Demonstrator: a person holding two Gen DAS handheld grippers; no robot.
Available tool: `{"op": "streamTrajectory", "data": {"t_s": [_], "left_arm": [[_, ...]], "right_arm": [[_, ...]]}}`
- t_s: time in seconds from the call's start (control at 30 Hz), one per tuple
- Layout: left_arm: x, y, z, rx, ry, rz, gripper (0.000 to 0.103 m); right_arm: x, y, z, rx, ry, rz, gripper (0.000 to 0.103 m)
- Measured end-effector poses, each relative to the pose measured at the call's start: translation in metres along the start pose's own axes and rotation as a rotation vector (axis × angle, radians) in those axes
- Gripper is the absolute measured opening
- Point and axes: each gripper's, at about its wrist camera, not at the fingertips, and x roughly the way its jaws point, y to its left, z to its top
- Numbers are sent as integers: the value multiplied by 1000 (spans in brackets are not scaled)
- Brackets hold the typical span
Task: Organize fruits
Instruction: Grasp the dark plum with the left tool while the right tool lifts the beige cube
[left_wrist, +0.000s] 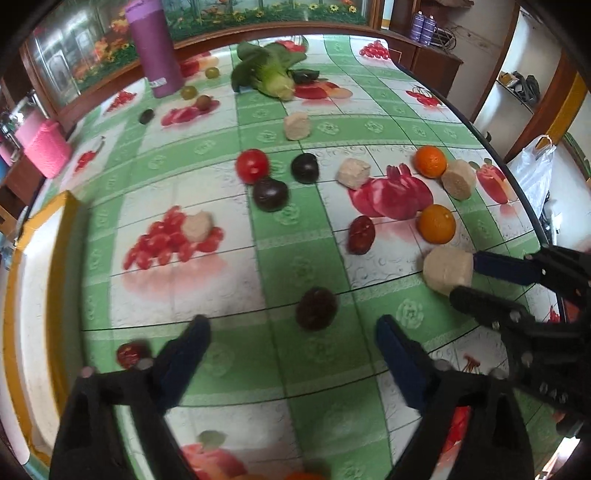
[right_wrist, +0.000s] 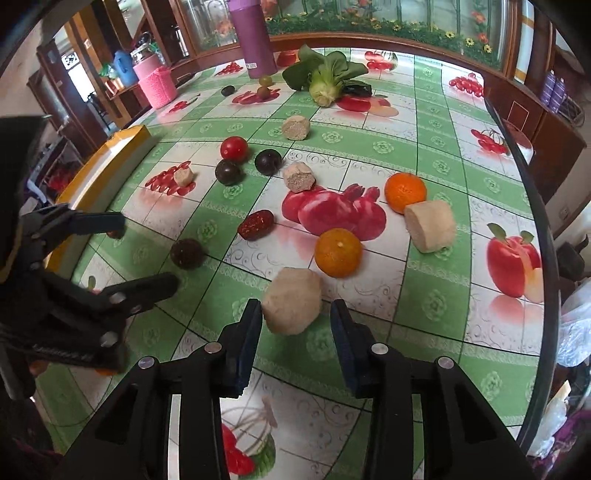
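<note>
Fruits lie loose on a fruit-print tablecloth. My left gripper (left_wrist: 291, 325) is open, low over the cloth, with a dark plum (left_wrist: 316, 308) just ahead between its fingers; it also shows in the right wrist view (right_wrist: 147, 254). My right gripper (right_wrist: 295, 308) is open with a beige peeled chunk (right_wrist: 292, 305) between its fingertips, the left pad touching it; this gripper (left_wrist: 467, 273) and chunk (left_wrist: 447, 270) show at right in the left wrist view. Two oranges (right_wrist: 338, 252) (right_wrist: 405, 192), a red date (right_wrist: 255, 224), a tomato (right_wrist: 233, 148) and two dark plums (right_wrist: 229, 171) lie beyond.
A white tray with a yellow rim (left_wrist: 62, 236) lies at the table's left edge. A purple bottle (right_wrist: 252, 37) and a leafy green vegetable (right_wrist: 325, 79) stand at the back, with several more beige chunks (right_wrist: 430, 226) and small fruits. The table's right edge (right_wrist: 535, 206) curves close by.
</note>
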Motion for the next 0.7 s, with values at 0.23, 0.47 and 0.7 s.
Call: {"op": "streamTrajectory", "data": {"t_s": [0.23, 0.47, 0.7], "left_arm": [[16, -12, -1, 16, 3, -11, 57], [13, -6, -3, 4, -12, -47, 57], [13, -4, -6, 43, -31, -57, 57]], "right_arm": [[6, -5, -5, 20, 21, 21, 38], [14, 1, 9, 2, 8, 50, 48], [34, -2, 22, 1, 3, 72, 35]]}}
